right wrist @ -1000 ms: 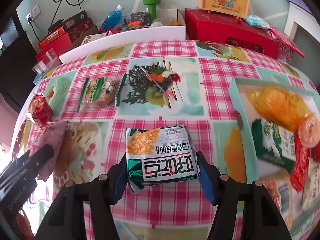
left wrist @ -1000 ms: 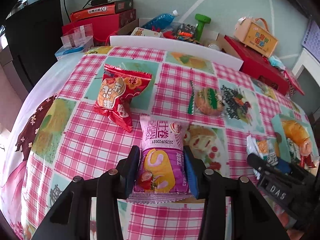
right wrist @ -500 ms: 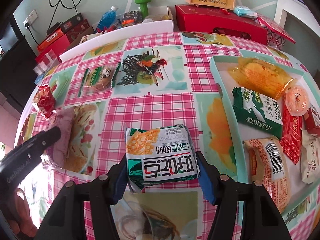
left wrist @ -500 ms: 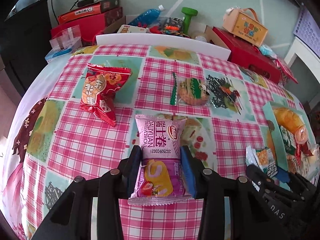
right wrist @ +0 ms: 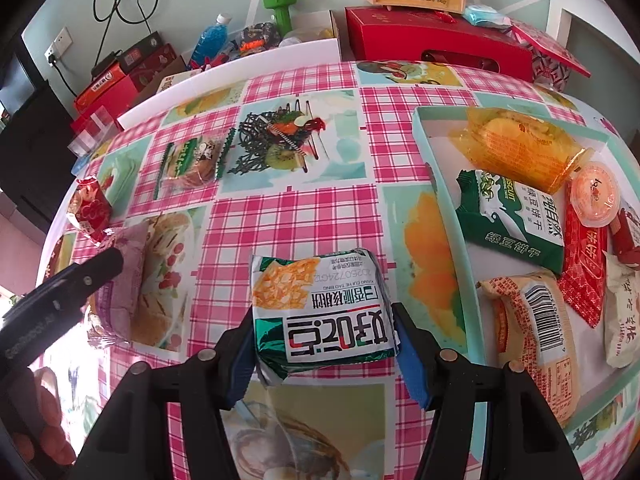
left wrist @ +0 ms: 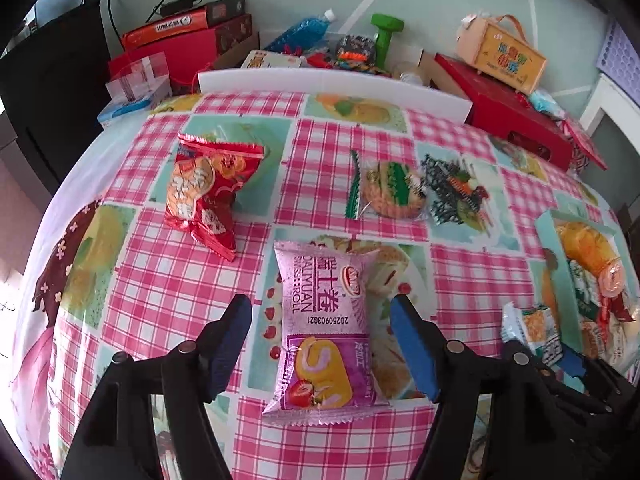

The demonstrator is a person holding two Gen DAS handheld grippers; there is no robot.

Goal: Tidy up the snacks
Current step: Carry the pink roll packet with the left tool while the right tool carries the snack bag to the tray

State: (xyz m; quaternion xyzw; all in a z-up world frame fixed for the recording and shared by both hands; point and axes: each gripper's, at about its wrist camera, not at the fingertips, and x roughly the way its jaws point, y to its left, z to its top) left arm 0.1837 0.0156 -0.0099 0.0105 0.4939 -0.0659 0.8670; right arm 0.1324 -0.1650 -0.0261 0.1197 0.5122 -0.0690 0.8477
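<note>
A purple Swiss-roll packet (left wrist: 325,332) lies on the checked tablecloth between the fingers of my left gripper (left wrist: 320,320). Its jaws are opening and the blue pads stand clear of the packet on both sides. My right gripper (right wrist: 324,320) is shut on a green and white biscuit packet (right wrist: 320,312), held above the cloth just left of the mint tray (right wrist: 448,216). The tray holds several snacks, among them an orange packet (right wrist: 520,140) and a green biscuit pack (right wrist: 508,216). A red snack bag (left wrist: 204,196) and a clear-wrapped cake (left wrist: 384,190) lie farther back on the table.
A white board (left wrist: 332,84) runs along the table's far edge. Behind it are red boxes (left wrist: 516,120), a blue bottle (left wrist: 304,32), a green dumbbell (left wrist: 384,36) and a yellow gift box (left wrist: 508,58). A black cabinet (left wrist: 52,92) stands at the left.
My left gripper has opened and let go of the purple packet, which now lies on the cloth. The right gripper carried the biscuit packet rightward until the tray came into view.
</note>
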